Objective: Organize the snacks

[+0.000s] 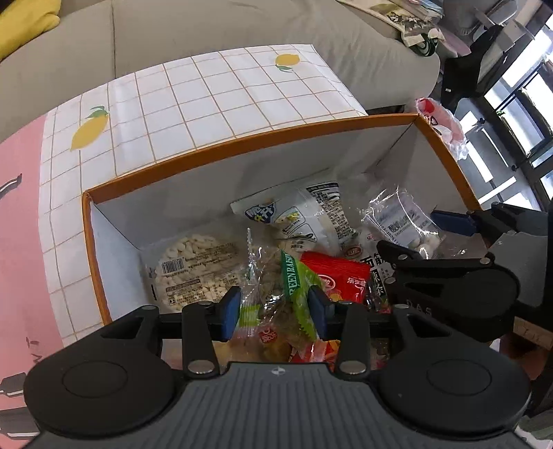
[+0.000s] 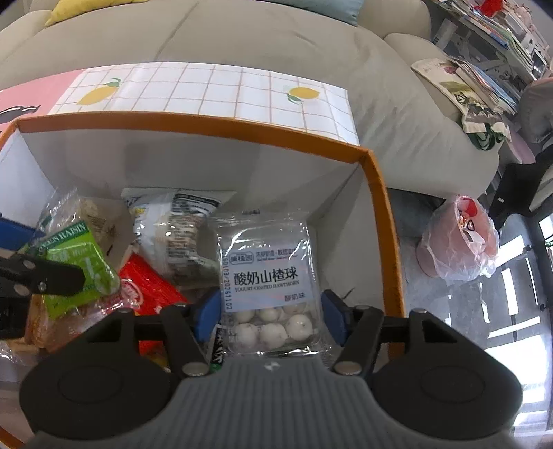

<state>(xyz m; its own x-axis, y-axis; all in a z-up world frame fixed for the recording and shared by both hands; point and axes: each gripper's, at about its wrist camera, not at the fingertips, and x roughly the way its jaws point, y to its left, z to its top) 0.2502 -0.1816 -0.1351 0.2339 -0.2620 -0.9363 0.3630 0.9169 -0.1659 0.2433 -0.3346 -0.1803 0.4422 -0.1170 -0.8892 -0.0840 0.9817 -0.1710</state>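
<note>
Inside the orange-rimmed box [image 2: 375, 179], the hawthorn ball pack [image 2: 268, 276] lies label-up, its long axis running away from the camera, between the right gripper [image 2: 271, 316]'s parted fingers, while the left gripper [image 1: 274, 311]'s fingers flank the green raisin packet [image 1: 297, 286].

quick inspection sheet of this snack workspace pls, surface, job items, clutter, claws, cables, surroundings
surface: table under a white grid cloth with lemon prints; pink mat at its left.
job's things: orange-rimmed box holding a green raisin pack, yogurt-coated hawthorn pack, round rice cracker pack, white-blue bag, red packet.
clutter: packs lie piled and overlapping inside the box.
claws: left claw pads flank the raisin pack; right claw pads flank the hawthorn pack, small gaps showing; grip cannot be told.
cables: nothing seen.
surroundings: grey sofa, yellow cushion, pink plastic bag on the floor, magazines.
</note>
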